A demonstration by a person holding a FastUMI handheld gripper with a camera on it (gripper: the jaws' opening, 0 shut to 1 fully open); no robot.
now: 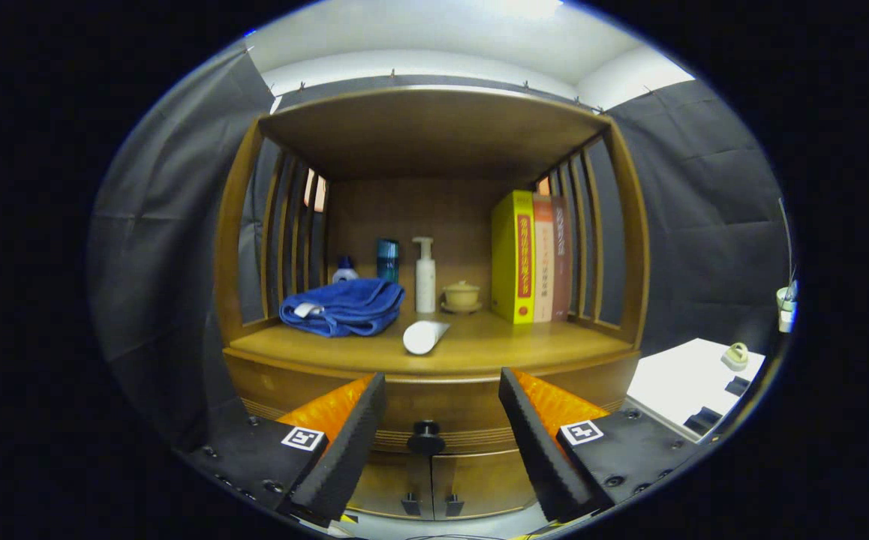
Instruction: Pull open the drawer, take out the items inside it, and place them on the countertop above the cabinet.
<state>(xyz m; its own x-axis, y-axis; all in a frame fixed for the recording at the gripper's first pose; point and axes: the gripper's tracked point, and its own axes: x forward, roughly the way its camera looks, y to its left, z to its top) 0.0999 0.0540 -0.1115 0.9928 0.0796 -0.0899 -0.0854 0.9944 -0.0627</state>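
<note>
A wooden cabinet faces me, its drawer front (434,409) closed under the countertop (524,349). The drawer's dark round knob (426,436) sits between my fingers and a little beyond them. My gripper (442,394) is open, fingers wide apart, holding nothing. On the countertop lie a folded blue towel (344,306) at the left and a white tube (422,336) on its side near the front edge. The drawer's inside is hidden.
At the back of the shelf stand a small blue-capped bottle (344,270), a teal can (387,259), a white pump bottle (425,274), a small lidded cup (461,295) and three upright books (530,256). Two cabinet doors (434,487) sit below the drawer. A white table (690,382) stands to the right.
</note>
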